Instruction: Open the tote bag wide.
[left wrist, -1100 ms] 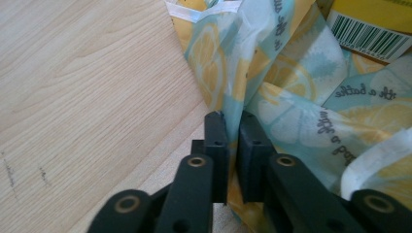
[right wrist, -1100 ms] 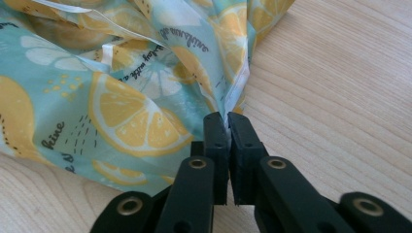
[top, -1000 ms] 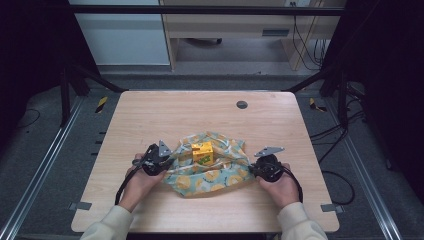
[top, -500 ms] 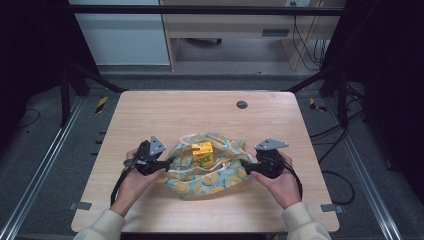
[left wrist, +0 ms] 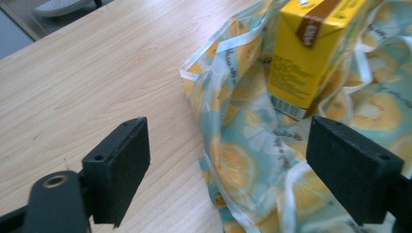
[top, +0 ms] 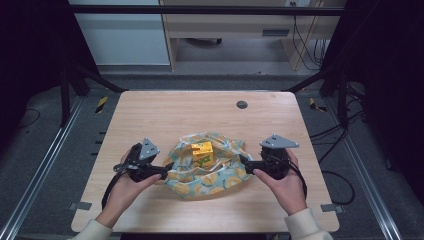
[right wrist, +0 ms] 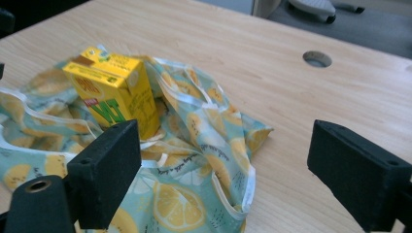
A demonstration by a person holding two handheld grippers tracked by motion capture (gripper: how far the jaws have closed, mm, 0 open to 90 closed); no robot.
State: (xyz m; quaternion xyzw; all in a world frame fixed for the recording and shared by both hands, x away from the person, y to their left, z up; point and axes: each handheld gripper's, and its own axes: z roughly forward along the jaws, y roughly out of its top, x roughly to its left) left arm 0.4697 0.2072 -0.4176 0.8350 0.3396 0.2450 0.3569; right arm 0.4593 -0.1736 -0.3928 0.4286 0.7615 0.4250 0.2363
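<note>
The high view is looking forward and down from above the person's side, taking in the whole wooden table [top: 165, 120] and the floor beyond it. The left gripper view is riding low and close, facing along its own two black jaws toward the lemon-print cloth bag [left wrist: 252, 160] and the yellow juice carton [left wrist: 311, 53]. The right gripper view is sitting equally near, facing the same bag [right wrist: 194, 160] and carton [right wrist: 114, 92] from the opposite side. All three are sharing the bag [top: 210, 172], carton [top: 202, 152] and tabletop.

Yellow carton [top: 202, 153] stands upright on crumpled lemon-print bag [top: 220, 176].
</note>
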